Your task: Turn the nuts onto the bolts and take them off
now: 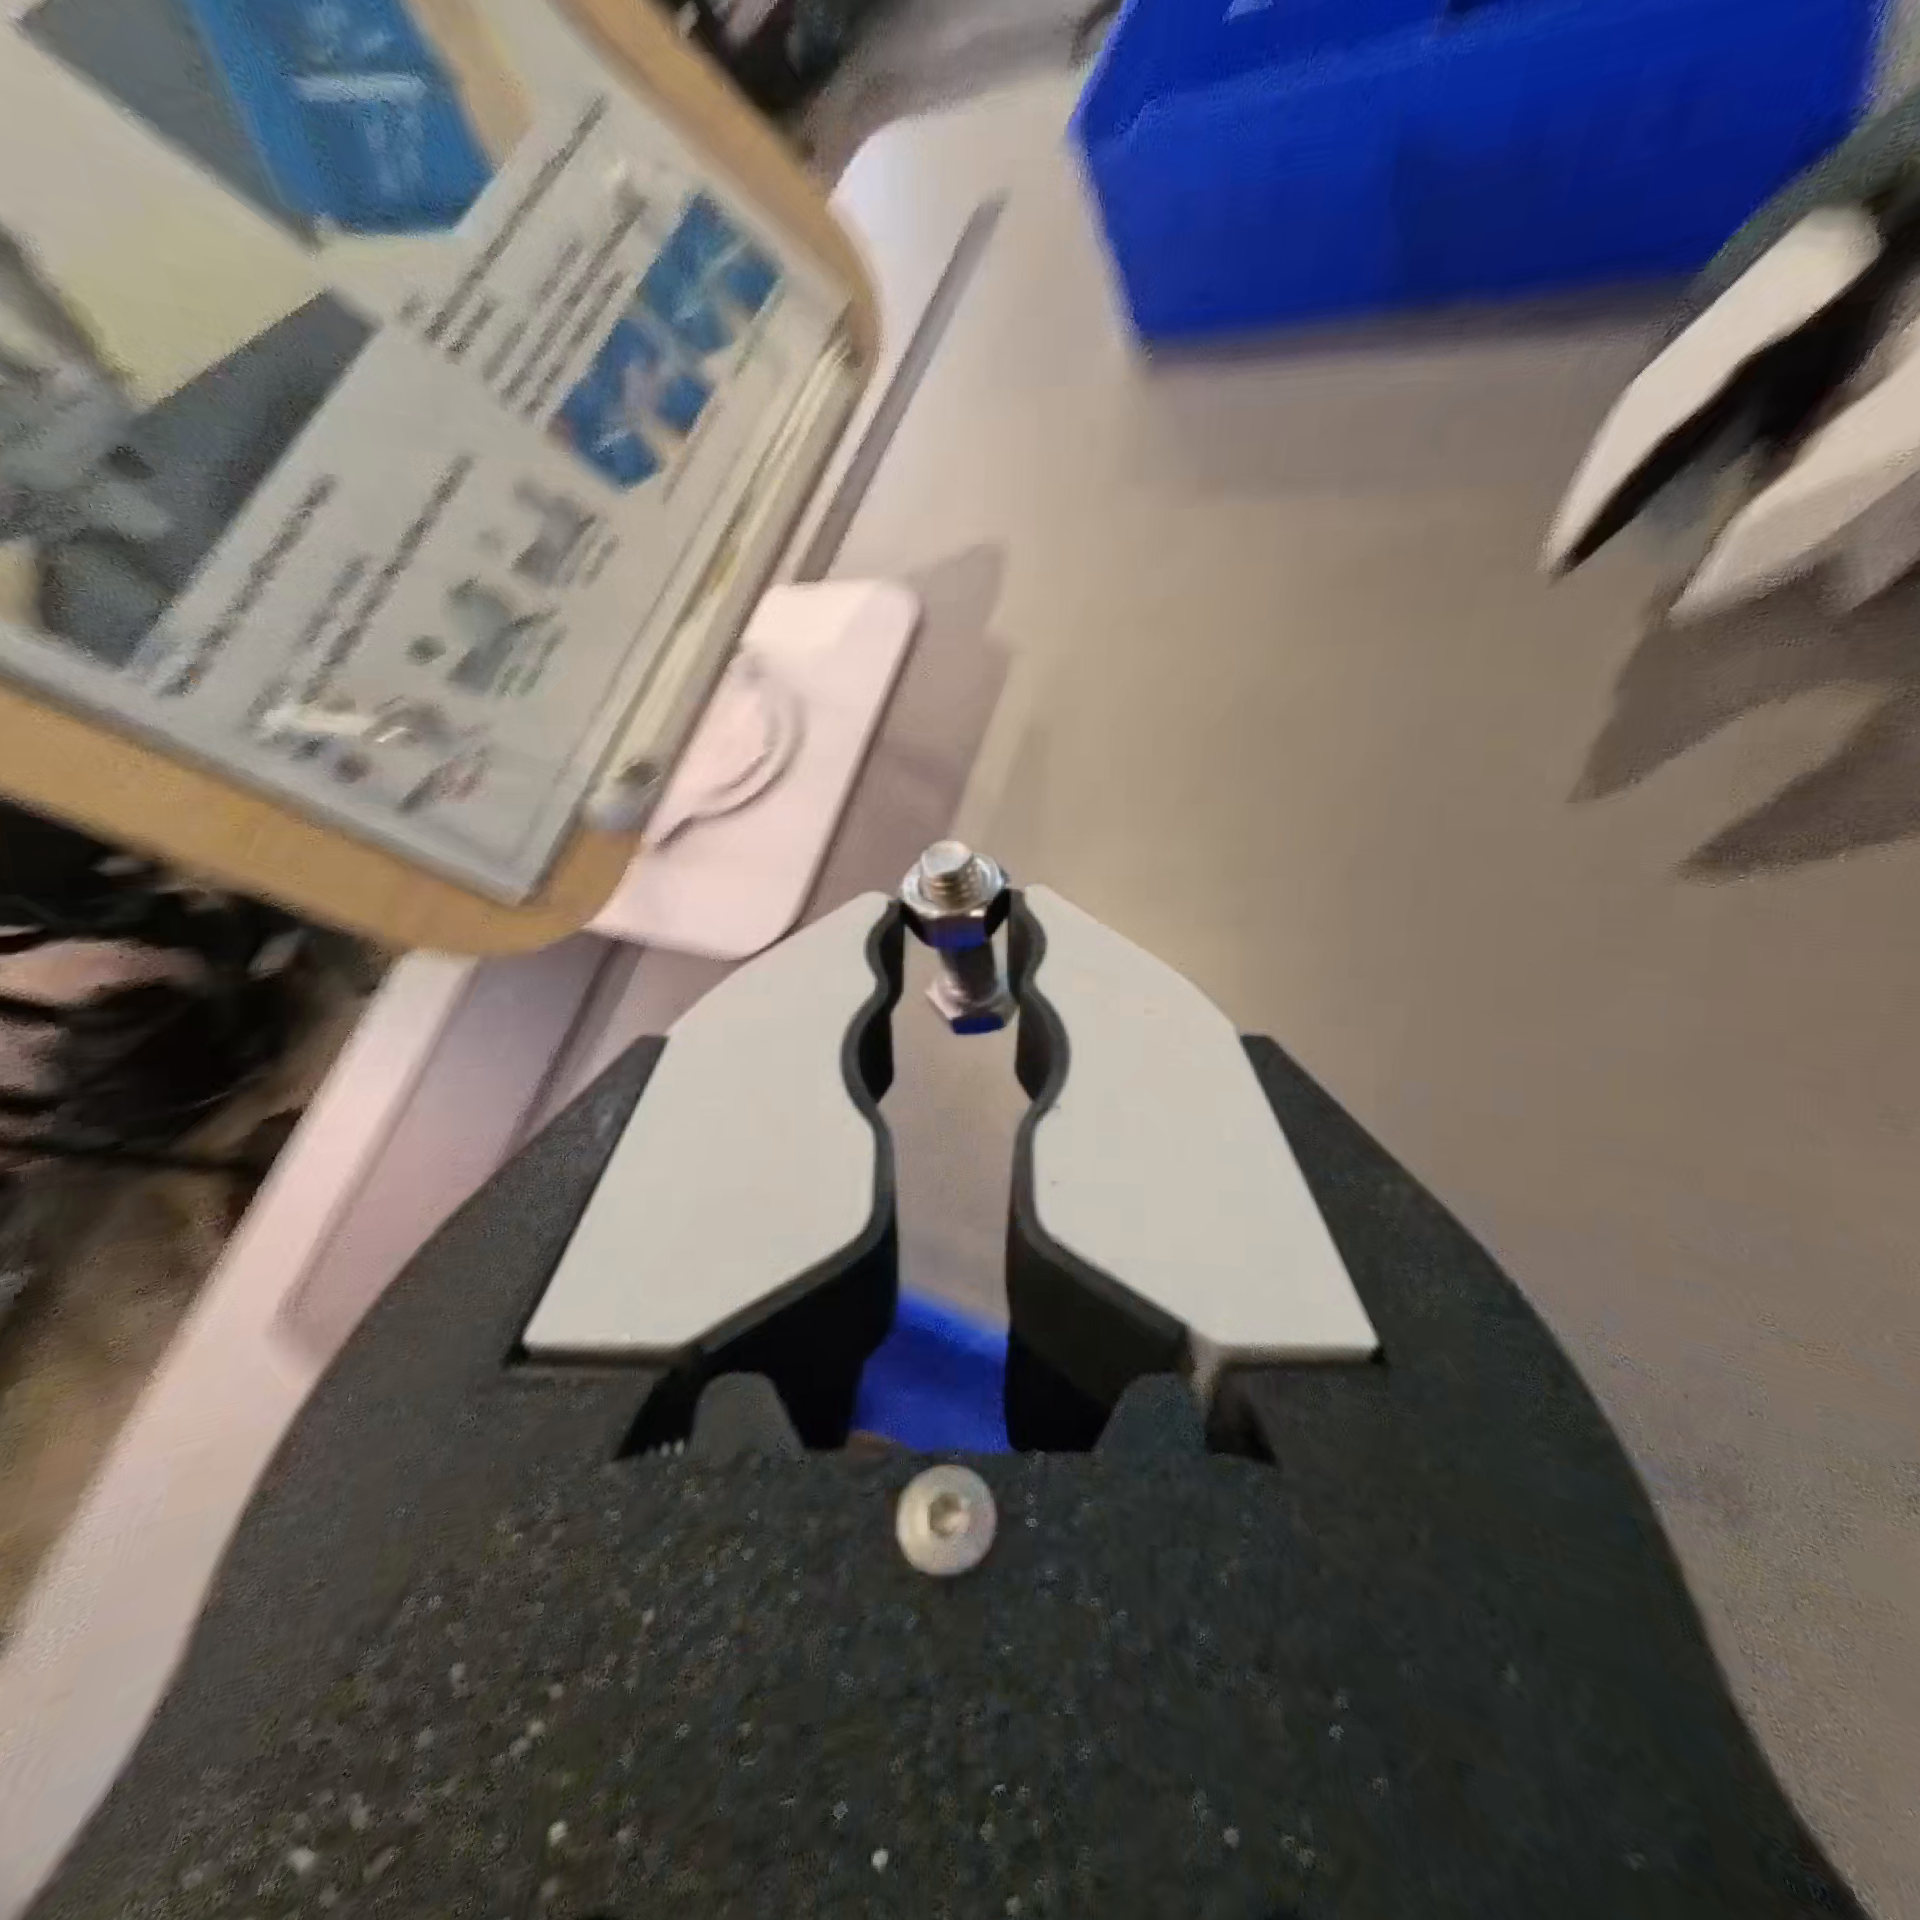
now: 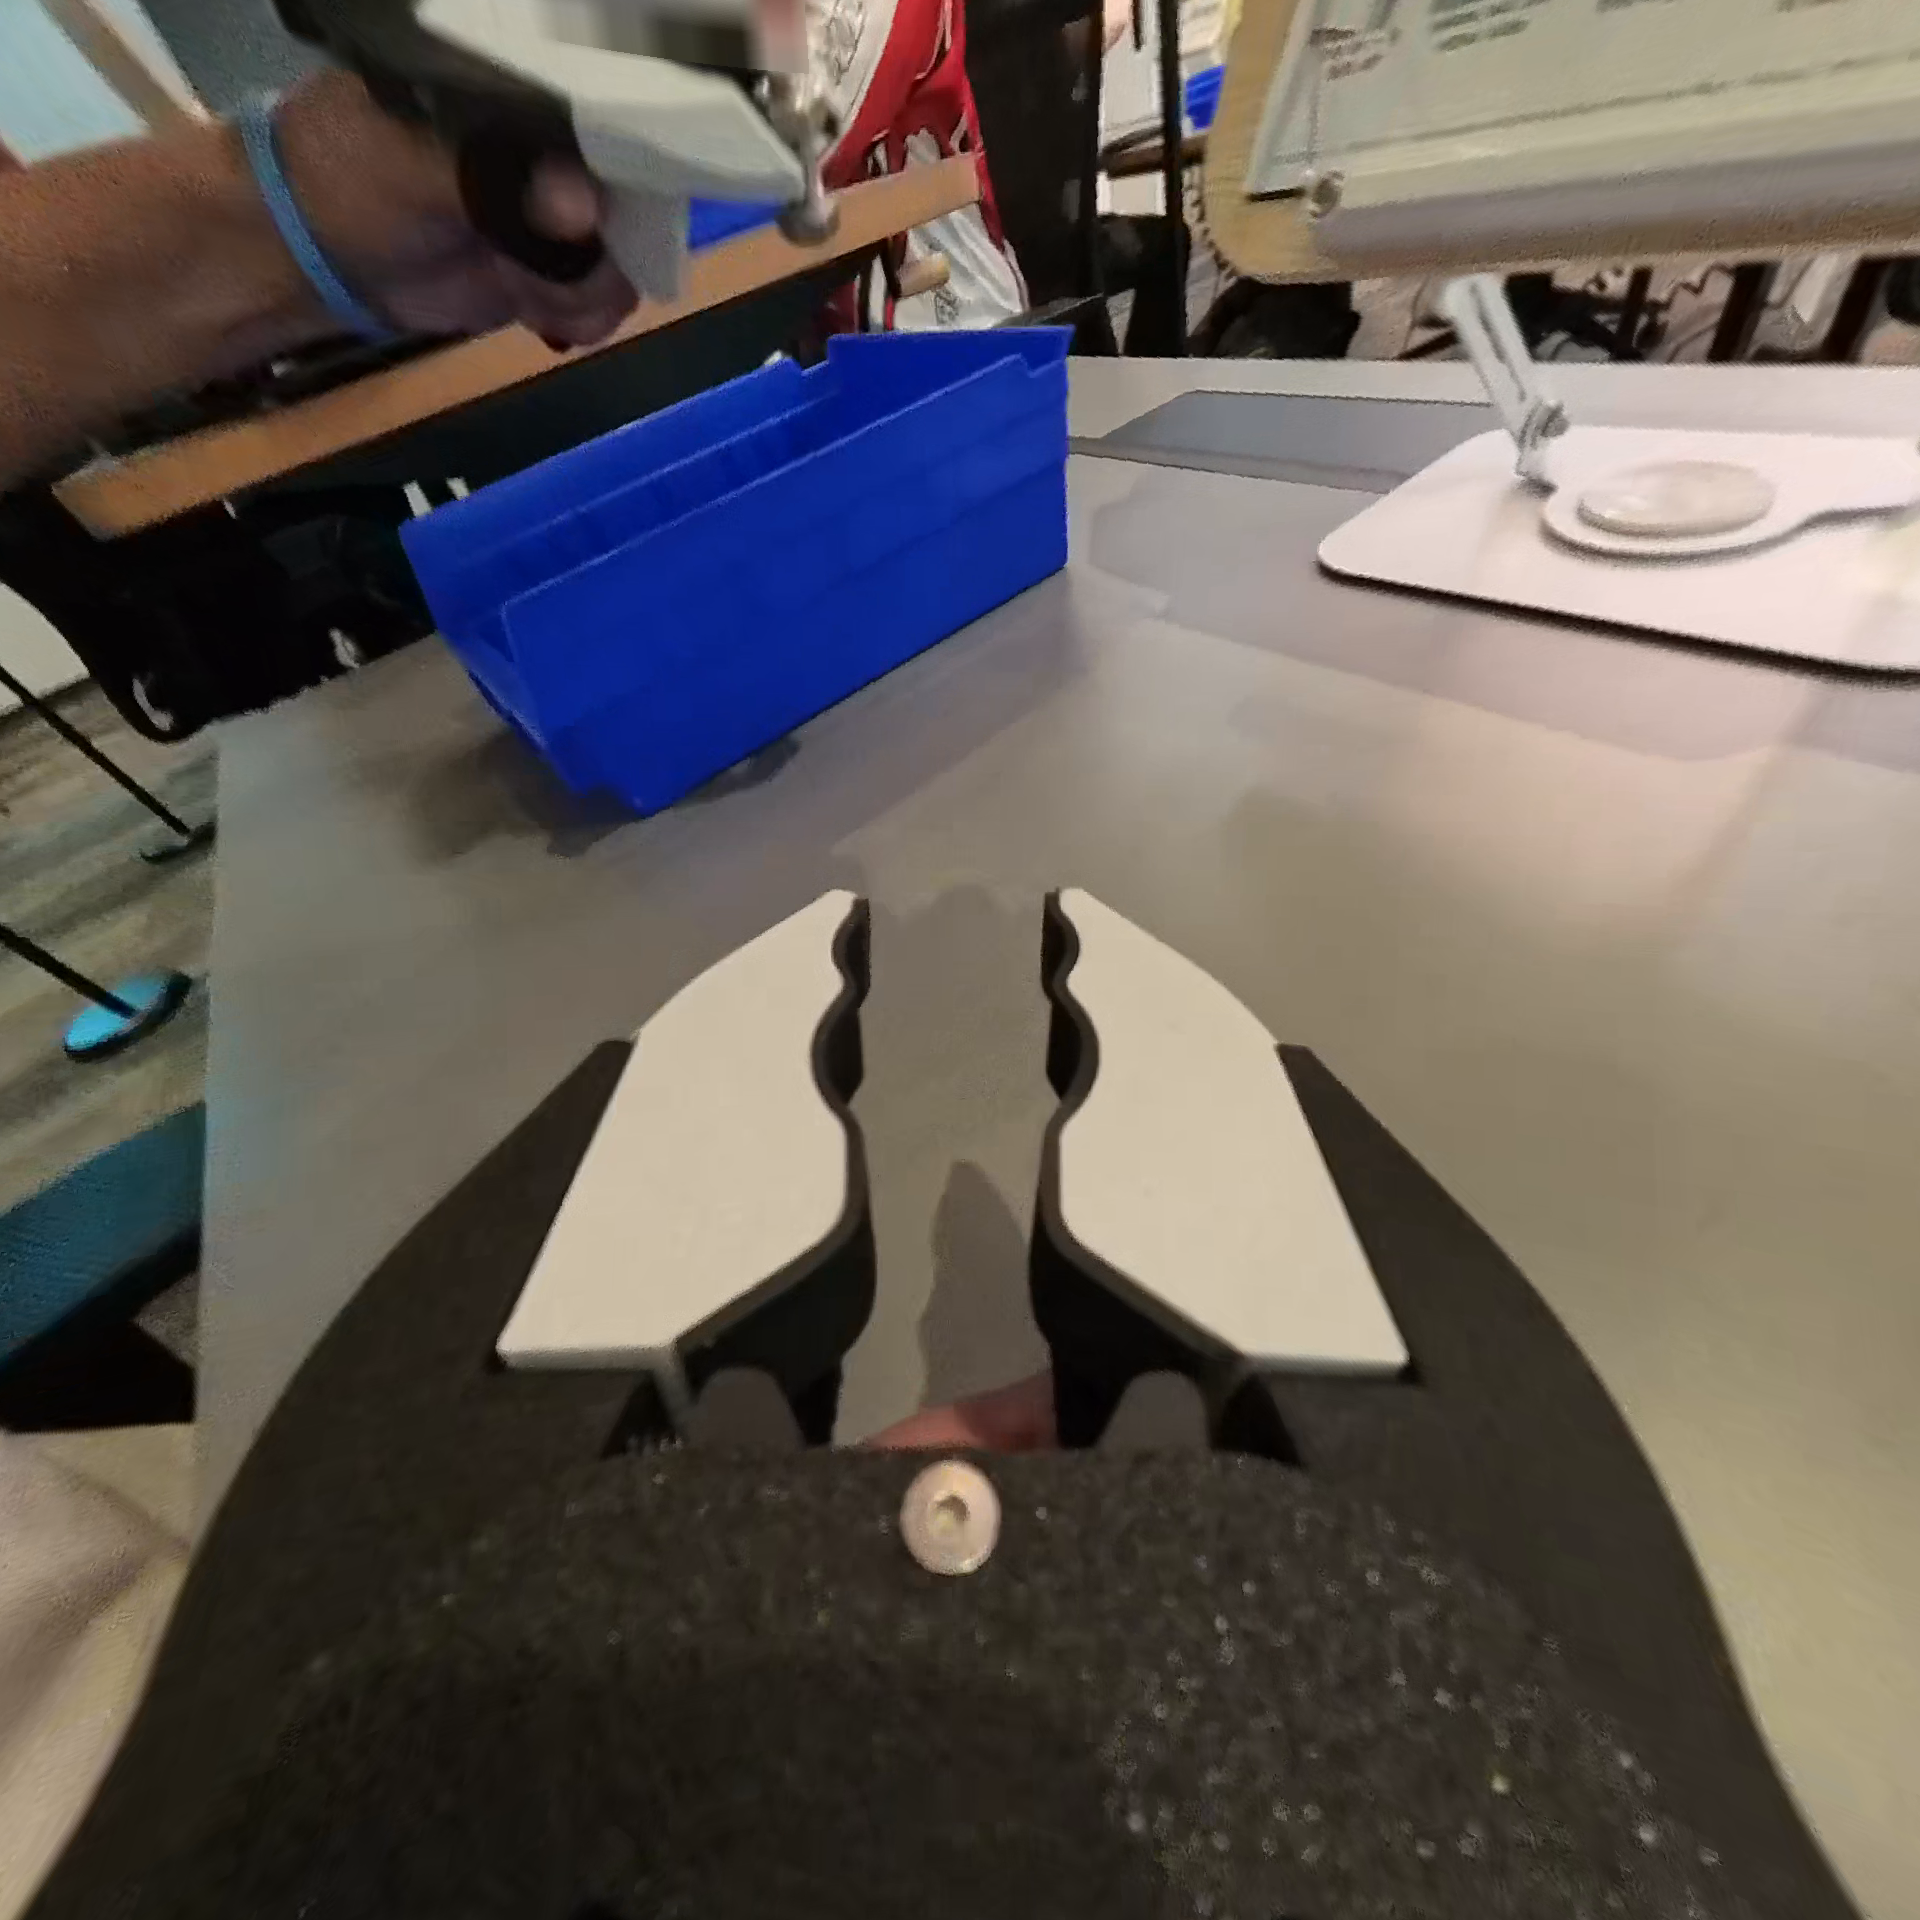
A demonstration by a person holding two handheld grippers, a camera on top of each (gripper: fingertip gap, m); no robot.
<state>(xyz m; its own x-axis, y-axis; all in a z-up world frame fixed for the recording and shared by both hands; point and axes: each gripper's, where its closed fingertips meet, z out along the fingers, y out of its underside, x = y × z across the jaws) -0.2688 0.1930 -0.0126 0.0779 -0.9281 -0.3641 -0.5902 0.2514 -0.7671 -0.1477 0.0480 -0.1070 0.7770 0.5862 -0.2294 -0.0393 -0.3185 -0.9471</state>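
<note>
Left claw pinches the nut on its small, stiff, slick-looking bolt; right claw hangs spread, empty.

Right tool: in my left wrist view it is smeared by motion and cut off by the right edge.
Sign board: its print and pictures are too blurred to make out; the left and top edges crop it.
Blue bin: in that view it is blurred and cut by the top edge, so I cannot see inside.
Bolt: in my right wrist view it is soft and partly behind my left tool.
Background beyond the surface: too blurred to tell.
</note>
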